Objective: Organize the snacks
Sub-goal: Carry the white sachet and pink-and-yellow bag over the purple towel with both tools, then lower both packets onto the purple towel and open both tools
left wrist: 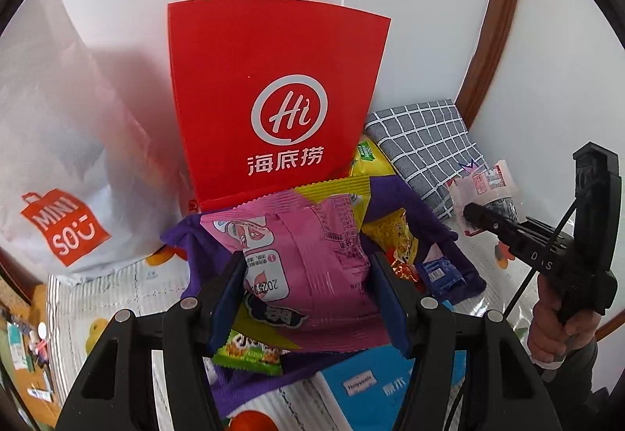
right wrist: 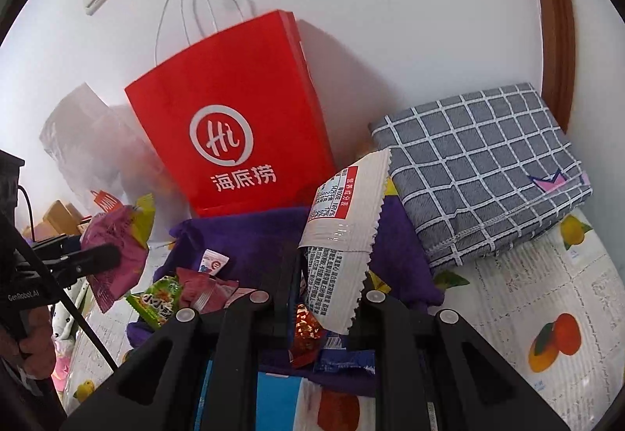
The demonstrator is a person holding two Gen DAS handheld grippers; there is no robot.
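Both grippers hold snacks above the purple cloth [right wrist: 242, 235]: left gripper [left wrist: 308, 275] pinches a pink packet [left wrist: 308, 247], right gripper [right wrist: 324, 286] a white packet [right wrist: 343, 232]. Next, presumably: carry each into the far red bag [right wrist: 234, 111].

Red bag [left wrist: 273, 99] blocking beyond snacks [left wrist: 304, 255].

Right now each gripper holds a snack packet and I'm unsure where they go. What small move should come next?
Probably lift the left gripper, shut on the pink foil snack packet, toward the open top of the upright red paper bag: loose snacks lie on the purple cloth, and that bag stands just behind it.
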